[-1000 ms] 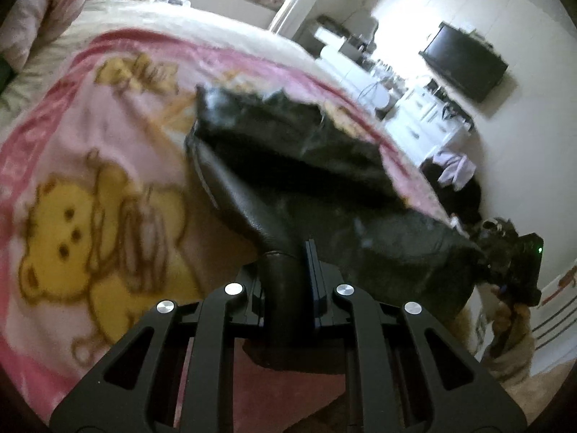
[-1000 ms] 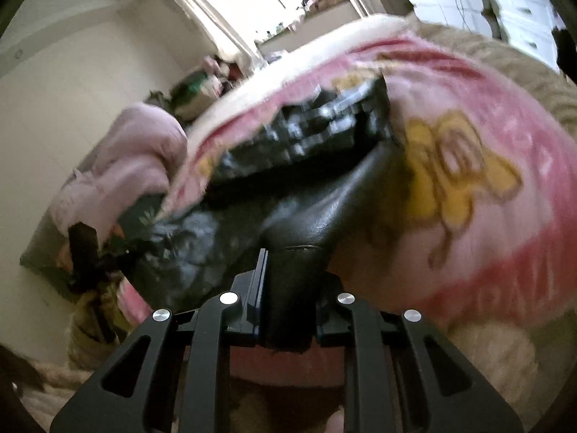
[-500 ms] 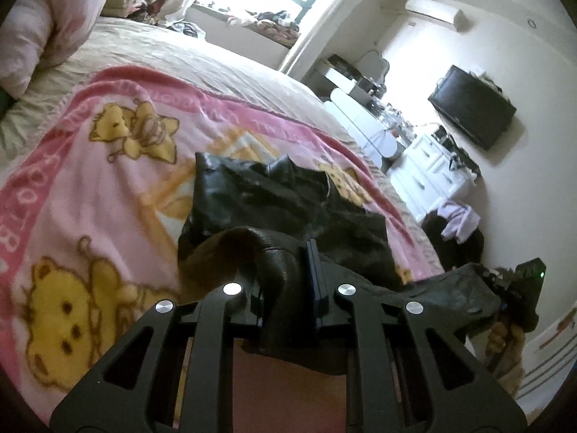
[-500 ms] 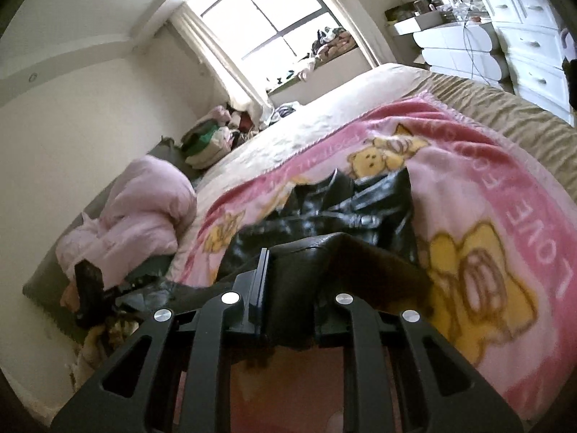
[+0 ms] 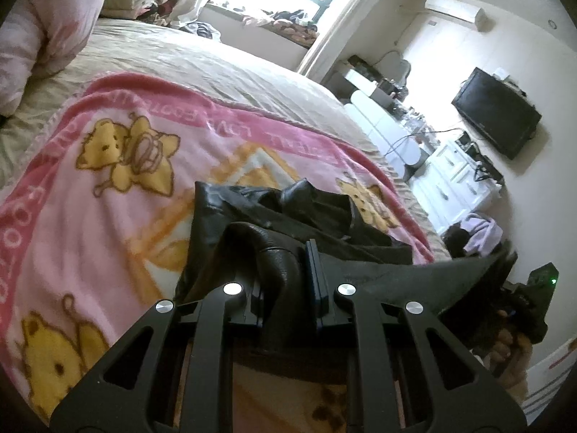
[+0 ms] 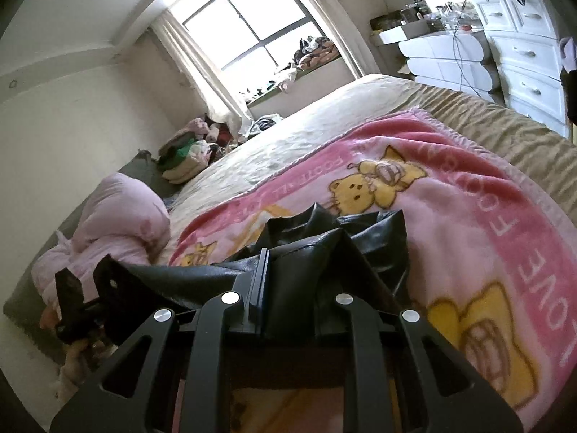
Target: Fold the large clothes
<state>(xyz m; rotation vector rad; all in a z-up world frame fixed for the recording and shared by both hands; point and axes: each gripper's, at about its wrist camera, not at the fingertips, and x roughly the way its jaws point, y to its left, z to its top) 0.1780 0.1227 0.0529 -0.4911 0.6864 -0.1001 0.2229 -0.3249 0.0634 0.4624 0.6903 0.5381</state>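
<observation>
Left gripper (image 5: 286,270): fingers clamped on a bunched edge of the black leather-look garment (image 5: 288,213); the material fills the gap between the pads and rises just ahead of the fingertips

Right gripper (image 6: 288,281): fingers likewise pinched on a gathered fold of the same garment, a peaked crease standing just past the tips

Garment: near edge hangs stretched between the two grippers, off the bedding; the bulk lies crumpled ahead of both sets of fingers on the pink bear blanket (image 5: 108,195), which covers the bed (image 6: 324,122). In the left view the stretched edge runs off to the right of the fingers toward the other gripper; in the right view it runs off to the left

Step in hand, as I judge it: a fold along the held edge, both corners gripped, nothing yet laid over

Next move calls for: carrying both corners forward together, level with each other, keeping the edge taut so the stiff material creases cleanly, then lowering onto the far part before letting go

Risk: thick, slick material may slip from the pads or spring open
</observation>
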